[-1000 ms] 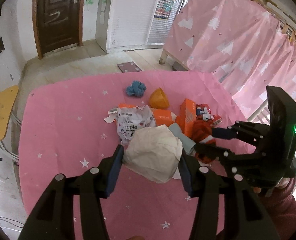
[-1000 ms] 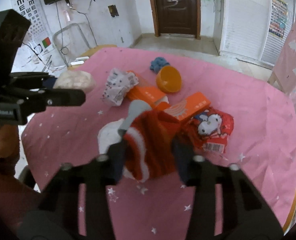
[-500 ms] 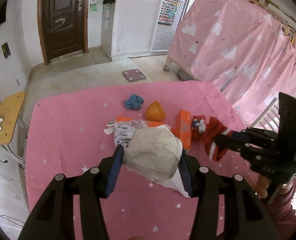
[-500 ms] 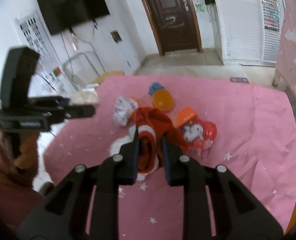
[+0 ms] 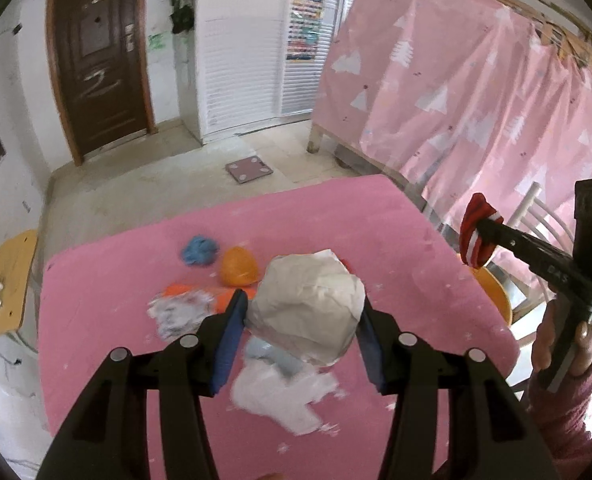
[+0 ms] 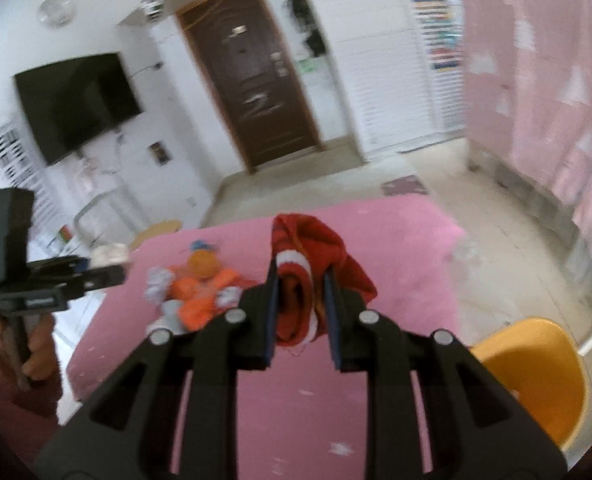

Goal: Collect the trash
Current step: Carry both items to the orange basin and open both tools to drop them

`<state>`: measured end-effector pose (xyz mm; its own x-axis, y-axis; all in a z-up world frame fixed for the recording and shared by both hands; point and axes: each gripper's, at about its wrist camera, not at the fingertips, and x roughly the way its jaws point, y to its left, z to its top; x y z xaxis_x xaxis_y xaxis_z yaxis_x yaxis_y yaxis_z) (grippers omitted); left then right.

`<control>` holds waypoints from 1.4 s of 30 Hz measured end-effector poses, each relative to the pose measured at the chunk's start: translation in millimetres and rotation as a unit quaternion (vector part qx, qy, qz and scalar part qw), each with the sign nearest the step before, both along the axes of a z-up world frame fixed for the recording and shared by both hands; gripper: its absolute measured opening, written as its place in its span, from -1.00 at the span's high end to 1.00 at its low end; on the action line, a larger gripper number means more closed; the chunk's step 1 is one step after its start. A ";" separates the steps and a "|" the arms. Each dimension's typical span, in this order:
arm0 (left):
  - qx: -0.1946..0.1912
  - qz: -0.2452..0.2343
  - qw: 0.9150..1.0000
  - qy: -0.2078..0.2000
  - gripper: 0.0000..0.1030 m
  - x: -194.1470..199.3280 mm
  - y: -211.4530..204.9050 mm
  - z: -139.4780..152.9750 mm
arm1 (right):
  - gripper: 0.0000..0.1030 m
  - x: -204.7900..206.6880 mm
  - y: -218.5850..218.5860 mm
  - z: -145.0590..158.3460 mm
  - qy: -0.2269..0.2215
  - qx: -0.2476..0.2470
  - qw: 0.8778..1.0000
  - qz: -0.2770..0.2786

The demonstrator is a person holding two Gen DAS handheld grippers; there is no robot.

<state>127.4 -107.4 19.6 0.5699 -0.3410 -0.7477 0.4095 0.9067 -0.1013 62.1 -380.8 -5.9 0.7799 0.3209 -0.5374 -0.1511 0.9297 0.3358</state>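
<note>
The tablecloth (image 5: 376, 216) is pink, flecked with small white stars. The crumpled paper ball (image 5: 306, 306) is pale grey-white, the sock (image 6: 300, 264) red with white stripes (an orange lining shows inside). The curtain (image 5: 456, 80) is pink with white trees.

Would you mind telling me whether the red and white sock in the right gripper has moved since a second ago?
Yes. The red and white sock, clamped in the right gripper, has risen off the pink table and away from the orange packaging it lay against.
</note>
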 end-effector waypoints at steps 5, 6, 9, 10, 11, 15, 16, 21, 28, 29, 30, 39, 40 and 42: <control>0.006 -0.035 0.999 -0.008 0.13 -1.0 -50.2 8.6 | 0.62 -16.0 -50.6 -8.3 0.007 -0.008 0.998 -0.066; 0.007 -0.040 0.999 -0.010 0.13 -1.2 -59.7 9.1 | 0.61 -18.4 -56.7 -9.9 0.008 -0.008 0.997 -0.072; 0.013 -0.054 0.998 -0.012 0.13 -1.6 -91.7 8.7 | 0.61 -27.4 -82.2 -20.0 0.014 -0.009 0.995 -0.100; 0.013 -0.062 0.998 -0.008 0.13 -1.8 -105.6 7.7 | 0.61 -28.9 -88.2 -23.6 0.017 -0.009 0.994 -0.106; 0.015 -0.067 0.998 -0.006 0.13 -2.1 -114.8 6.2 | 0.61 -31.8 -96.0 -27.4 0.022 -0.007 0.993 -0.113; 0.026 -0.095 0.995 0.000 0.13 -7.5 -161.6 0.5 | 0.61 -33.8 -122.2 -44.4 0.044 -0.012 0.988 -0.147; 0.029 -0.104 0.994 0.004 0.13 -9.4 -175.9 -1.7 | 0.61 -35.0 -129.2 -49.5 0.048 -0.009 0.987 -0.153; 0.035 -0.137 0.990 0.018 0.13 -17.9 -224.5 -12.2 | 0.61 -37.1 -152.4 -73.8 0.074 -0.006 0.983 -0.166; 0.034 -0.166 0.984 0.052 0.13 -20.4 -272.5 -28.5 | 0.41 -34.3 -174.9 -102.2 0.117 0.009 0.978 -0.171; 0.034 -0.169 0.984 0.055 0.13 -21.1 -279.6 -31.3 | 0.26 -33.8 -178.9 -102.8 0.119 0.013 0.977 -0.175; 0.035 -0.171 0.983 0.057 0.13 -21.5 -284.0 -32.8 | 0.13 -33.4 -180.6 -103.7 0.121 0.015 0.977 -0.176; 0.019 -0.193 0.978 0.079 -0.04 -25.9 -318.8 -37.8 | 0.11 -46.5 -208.7 -104.4 0.112 0.033 0.965 -0.233; 0.016 -0.197 0.977 0.081 -0.14 -28.5 -321.7 -36.7 | 0.11 -49.0 -212.1 -105.4 0.111 0.038 0.964 -0.240; 0.014 -0.201 0.976 0.079 -0.24 -32.0 -325.2 -34.5 | 0.10 -52.5 -217.3 -105.3 0.108 0.043 0.961 -0.251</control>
